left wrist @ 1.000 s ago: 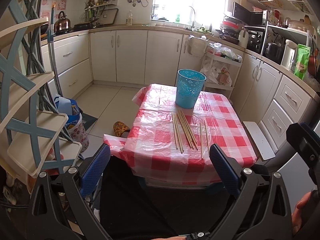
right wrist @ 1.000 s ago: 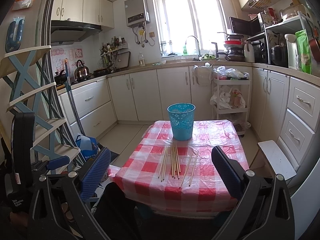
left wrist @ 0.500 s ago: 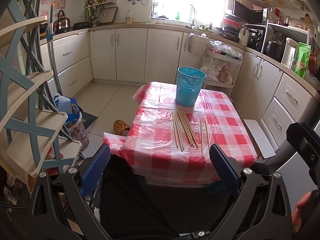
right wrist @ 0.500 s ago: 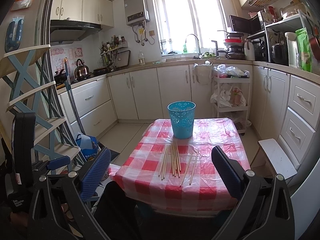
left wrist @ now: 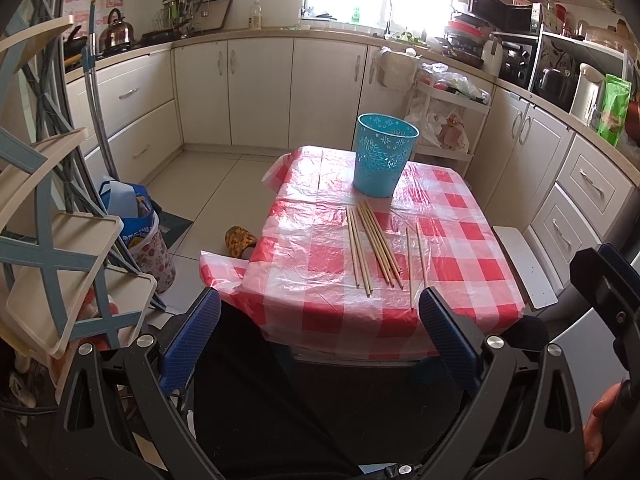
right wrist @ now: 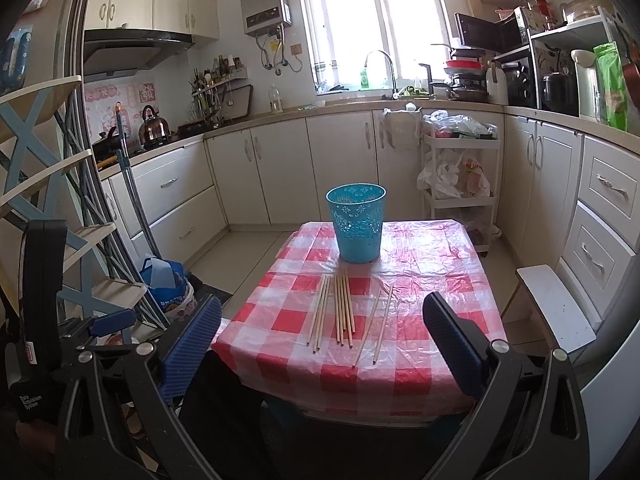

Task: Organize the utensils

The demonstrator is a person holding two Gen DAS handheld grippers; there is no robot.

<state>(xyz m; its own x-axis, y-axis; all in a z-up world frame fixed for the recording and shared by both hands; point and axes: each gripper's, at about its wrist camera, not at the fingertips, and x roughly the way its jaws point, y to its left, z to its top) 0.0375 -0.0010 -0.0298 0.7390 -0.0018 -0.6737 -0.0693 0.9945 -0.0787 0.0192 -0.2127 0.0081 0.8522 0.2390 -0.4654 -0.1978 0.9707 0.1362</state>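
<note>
Where legible — "Data Acquisition System" label (right wrist: 29, 403)

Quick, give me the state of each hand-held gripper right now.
Left hand-held gripper: open, holding nothing, short of the table.
Right hand-held gripper: open, holding nothing, also short of the table.

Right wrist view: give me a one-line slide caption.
Open right claw faces loose chopsticks lying before an upright blue basket on the checked table.

A checked-cloth table (left wrist: 448, 240) carries a blue basket (left wrist: 382, 156) and loose chopsticks (left wrist: 376, 248).
</note>
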